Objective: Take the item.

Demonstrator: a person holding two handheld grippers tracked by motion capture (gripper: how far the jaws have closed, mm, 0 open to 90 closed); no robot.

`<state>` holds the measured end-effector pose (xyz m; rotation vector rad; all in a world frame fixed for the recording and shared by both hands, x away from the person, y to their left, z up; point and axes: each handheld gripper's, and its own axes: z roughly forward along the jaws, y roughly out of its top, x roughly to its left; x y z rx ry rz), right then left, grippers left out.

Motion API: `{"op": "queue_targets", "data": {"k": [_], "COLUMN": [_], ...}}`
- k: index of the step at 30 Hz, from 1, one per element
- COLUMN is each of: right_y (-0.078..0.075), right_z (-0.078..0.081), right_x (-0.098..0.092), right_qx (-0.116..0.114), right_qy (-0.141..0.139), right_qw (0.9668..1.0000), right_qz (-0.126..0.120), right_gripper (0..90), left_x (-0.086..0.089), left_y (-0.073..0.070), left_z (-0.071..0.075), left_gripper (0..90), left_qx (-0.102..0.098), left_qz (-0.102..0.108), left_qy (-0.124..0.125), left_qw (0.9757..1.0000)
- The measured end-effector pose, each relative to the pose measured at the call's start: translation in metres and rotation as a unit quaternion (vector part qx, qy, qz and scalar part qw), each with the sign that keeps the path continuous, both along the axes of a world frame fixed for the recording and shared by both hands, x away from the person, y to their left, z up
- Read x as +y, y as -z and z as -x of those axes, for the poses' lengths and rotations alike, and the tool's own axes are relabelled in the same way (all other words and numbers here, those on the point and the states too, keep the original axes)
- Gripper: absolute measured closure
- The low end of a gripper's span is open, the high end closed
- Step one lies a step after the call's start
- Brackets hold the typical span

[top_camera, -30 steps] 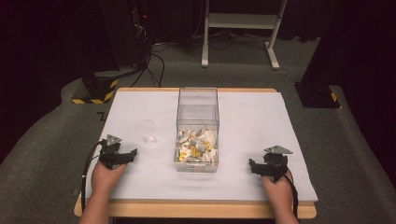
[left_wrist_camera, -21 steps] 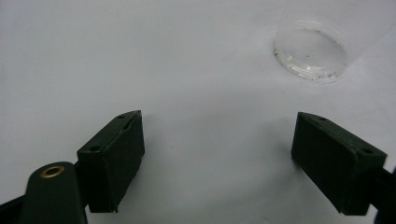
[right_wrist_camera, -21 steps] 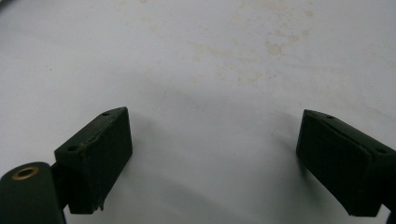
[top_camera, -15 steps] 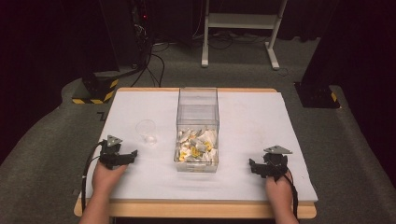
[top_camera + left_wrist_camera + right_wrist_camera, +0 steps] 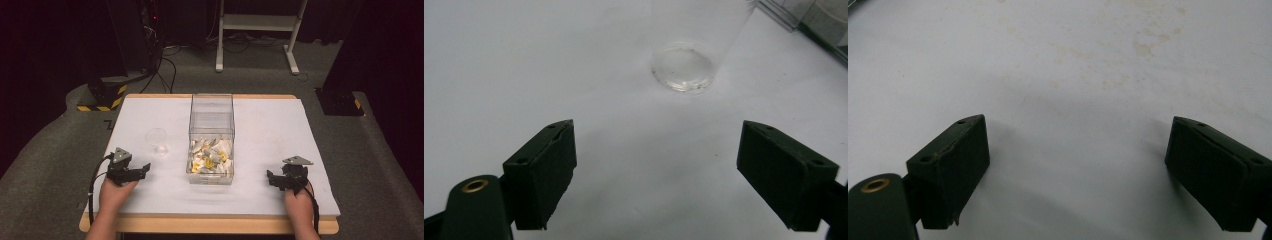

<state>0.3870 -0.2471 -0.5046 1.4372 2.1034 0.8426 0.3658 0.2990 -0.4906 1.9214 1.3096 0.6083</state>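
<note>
White-covered table (image 5: 280, 130) with wooden edge, centre of frame, bearing a clear rectangular bin (image 5: 212, 137) of pale and yellow bits at mid-frame and a clear plastic cup (image 5: 157, 141) upright just left of it.

Right hand-held gripper (image 5: 1075, 175): both black jaws rise from the bottom edge, set wide apart, with nothing between them. The left jaw carries a brass-coloured ring on its arm at lower left and shows small screw holes on its top face; the right jaw has a ribbed inner surface. Beneath them lies the white counter (image 5: 1063, 65), bare between the jaws. Faint yellowish stains mark its upper area. Soft shadows fall beside each jaw.
</note>
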Motion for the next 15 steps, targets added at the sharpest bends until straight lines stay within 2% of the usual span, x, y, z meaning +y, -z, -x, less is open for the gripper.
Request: {"op": "queue_targets", "data": {"k": [4,15], "right_y": [0.0,0.0], "right_z": [0.0,0.0], "right_x": [0.0,0.0], "right_qx": [0.0,0.0], "right_qy": [0.0,0.0], "right_qw": [1.0,1.0], "right_qz": [0.0,0.0], "right_gripper": [10.3,10.3], "left_x": [-0.005,-0.019], "left_y": [-0.003,-0.009], "left_z": [0.002,0.005], "left_gripper": [16.7,16.7], "left_qx": [-0.002,-0.013], "left_qz": [-0.002,0.012], "left_qy": [0.011,0.037], "left_qw": [0.9999,0.9992]}}
